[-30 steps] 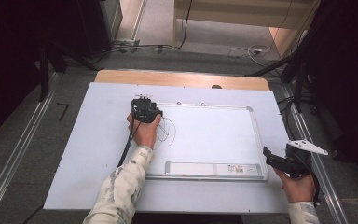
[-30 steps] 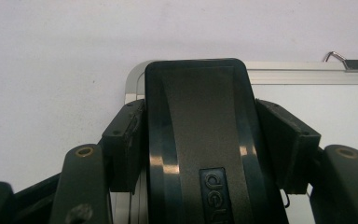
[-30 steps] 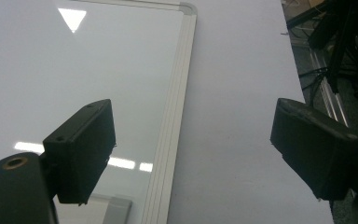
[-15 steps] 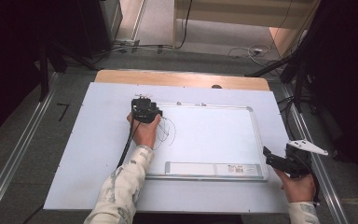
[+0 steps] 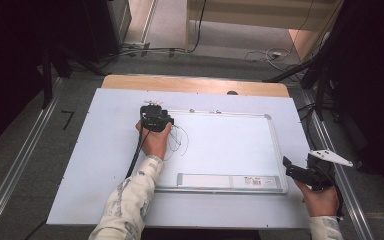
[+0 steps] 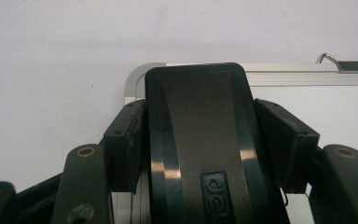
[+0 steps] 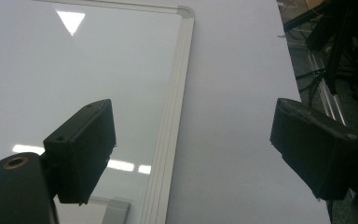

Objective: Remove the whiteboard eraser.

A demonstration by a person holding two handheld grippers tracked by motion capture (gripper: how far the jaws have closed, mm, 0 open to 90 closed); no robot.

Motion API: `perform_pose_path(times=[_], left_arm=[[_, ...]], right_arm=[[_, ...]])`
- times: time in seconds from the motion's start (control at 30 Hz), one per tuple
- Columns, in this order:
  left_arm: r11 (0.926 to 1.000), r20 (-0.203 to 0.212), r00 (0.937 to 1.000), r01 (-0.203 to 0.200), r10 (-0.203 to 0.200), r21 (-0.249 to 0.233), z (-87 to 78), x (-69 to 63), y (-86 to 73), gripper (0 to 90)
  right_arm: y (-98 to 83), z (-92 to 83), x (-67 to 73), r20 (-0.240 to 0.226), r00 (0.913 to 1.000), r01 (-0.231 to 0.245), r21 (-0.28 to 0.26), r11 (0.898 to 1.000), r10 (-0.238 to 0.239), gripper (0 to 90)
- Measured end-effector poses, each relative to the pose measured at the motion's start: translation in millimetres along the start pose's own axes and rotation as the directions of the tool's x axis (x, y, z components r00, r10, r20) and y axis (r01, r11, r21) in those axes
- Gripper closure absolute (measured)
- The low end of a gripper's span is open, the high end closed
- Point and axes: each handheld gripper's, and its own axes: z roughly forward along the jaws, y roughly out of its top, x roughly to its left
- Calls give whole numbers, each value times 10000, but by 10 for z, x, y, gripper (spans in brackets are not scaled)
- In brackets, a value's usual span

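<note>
- While the left gripper (image 6: 200,140) has its jaws clenched on the black eraser (image 6: 200,154) at the whiteboard's (image 5: 230,145) ten-o'clock corner, wiping seems underway.
- Next: sweep toward the scribbles (image 5: 177,142) at four o'clock.
- Right gripper (image 7: 191,149) idles, jaws released.

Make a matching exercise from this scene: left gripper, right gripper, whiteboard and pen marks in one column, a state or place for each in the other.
Things:
1. left gripper
2. right gripper
3. whiteboard
4. pen marks

States or places:
A. lying flat on the table
B. open, holding nothing
C. shut on a black eraser
D. on the whiteboard beside the left hand

Pairs: 1-C, 2-B, 3-A, 4-D
</note>
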Motion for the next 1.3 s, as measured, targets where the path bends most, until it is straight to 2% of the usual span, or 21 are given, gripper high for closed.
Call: perform_pose_path(times=[0.13,0.23,0.33,0.4,0.43,0.47,0.57,0.67,0.8,0.93,1.3], left_arm=[[10000,106,9999,92,-92,-18,-19,3,-11,390],[10000,53,10000,-36,36,-32,-25,1,-16,390],[9999,179,9998,104,-104,-9,-41,9,-7,390],[9995,297,9993,224,-218,-200,-84,13,22,390],[9985,361,9992,195,-176,-514,-171,9,84,390],[9980,316,9995,81,-61,-631,-213,2,123,390],[9973,280,9996,-13,34,-731,-290,11,182,390],[9983,261,9996,-49,65,-585,-348,49,215,390],[9982,318,9995,44,-25,-602,-396,84,202,390],[9965,339,9994,-28,57,-838,-484,82,176,390],[9970,525,9986,115,-75,-763,-563,132,92,390]], right_arm=[[1,-3,-1,33,10000,13,-16,10000,-13,127],[1,-5,0,28,10000,17,-24,10000,-17,127],[1,-6,-1,32,10000,9,-28,10000,-9,127],[1,-4,-5,36,10000,14,-21,10000,-14,127],[1,-3,-5,37,10000,13,-24,10000,-13,127],[2,-3,-5,41,10000,10,-26,10000,-10,127],[2,0,-1,43,10000,18,-14,10000,-18,127],[3,-9,11,22,10000,46,-40,10000,-46,127],[4,-7,15,39,10000,83,-19,10000,-83,127],[11,-2,26,25,10000,60,-30,10000,-59,127],[15,1,39,23,9999,147,-38,9999,-147,127]])
